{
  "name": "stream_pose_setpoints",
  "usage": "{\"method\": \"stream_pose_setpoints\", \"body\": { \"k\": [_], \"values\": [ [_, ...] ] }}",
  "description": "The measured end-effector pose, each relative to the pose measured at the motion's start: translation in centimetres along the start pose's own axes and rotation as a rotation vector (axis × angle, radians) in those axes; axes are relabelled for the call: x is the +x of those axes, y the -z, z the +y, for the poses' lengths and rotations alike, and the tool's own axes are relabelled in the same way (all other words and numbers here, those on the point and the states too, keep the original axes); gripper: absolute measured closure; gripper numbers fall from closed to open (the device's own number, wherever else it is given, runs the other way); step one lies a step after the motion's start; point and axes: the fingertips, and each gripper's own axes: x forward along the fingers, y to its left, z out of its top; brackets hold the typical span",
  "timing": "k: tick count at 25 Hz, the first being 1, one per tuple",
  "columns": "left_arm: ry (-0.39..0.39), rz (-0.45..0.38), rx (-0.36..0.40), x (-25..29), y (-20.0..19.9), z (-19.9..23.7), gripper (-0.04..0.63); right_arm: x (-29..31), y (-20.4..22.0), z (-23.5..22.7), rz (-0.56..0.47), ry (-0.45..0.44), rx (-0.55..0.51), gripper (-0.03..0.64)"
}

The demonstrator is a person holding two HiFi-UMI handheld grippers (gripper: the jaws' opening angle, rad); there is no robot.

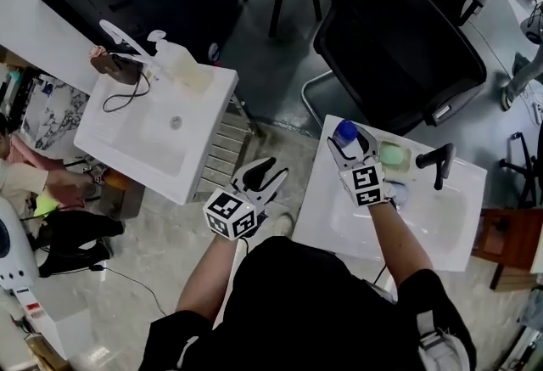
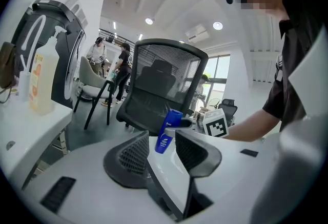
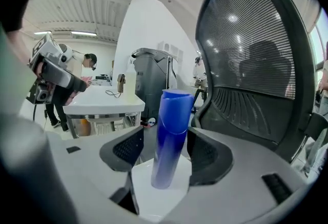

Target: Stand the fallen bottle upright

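The bottle (image 3: 170, 136) stands near upright, leaning slightly, on the back left corner of the sink (image 1: 316, 212), between the jaws of my right gripper (image 1: 349, 143). They are parted and not squeezing it. My left gripper (image 1: 261, 177), parted and empty, hangs off the sink's left edge.

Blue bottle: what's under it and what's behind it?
The blue bottle stands on the rim of the white sink. Behind it is the black mesh chair. The bottle itself covers the floor between sink and chair.
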Motion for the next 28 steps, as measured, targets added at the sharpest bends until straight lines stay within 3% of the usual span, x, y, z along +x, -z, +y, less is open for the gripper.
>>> {"method": "stream_pose_setpoints", "body": {
  "k": [5, 14, 24, 28],
  "values": [
    [-0.006, -0.012, 0.010, 1.0, -0.4, -1.2, 0.422, -2.4, -0.5, -0.8, -0.028, 0.012, 0.030, 0.354],
    [0.074, -0.021, 0.044, 5.0, -0.8, -5.8, 0.425, -9.9, -0.1, -2.6, -0.064, 0.054, 0.059, 0.354],
    [0.154, 0.002, 0.041, 8.7, 0.4, -10.3, 0.425, -15.0, 4.5, -4.4, 0.022, 0.062, 0.040, 0.354],
    [0.177, 0.019, 0.038, 9.4, 1.2, -11.7, 0.425, -15.9, 6.6, -3.8, 0.076, 0.021, -0.028, 0.354]
  ]
}}
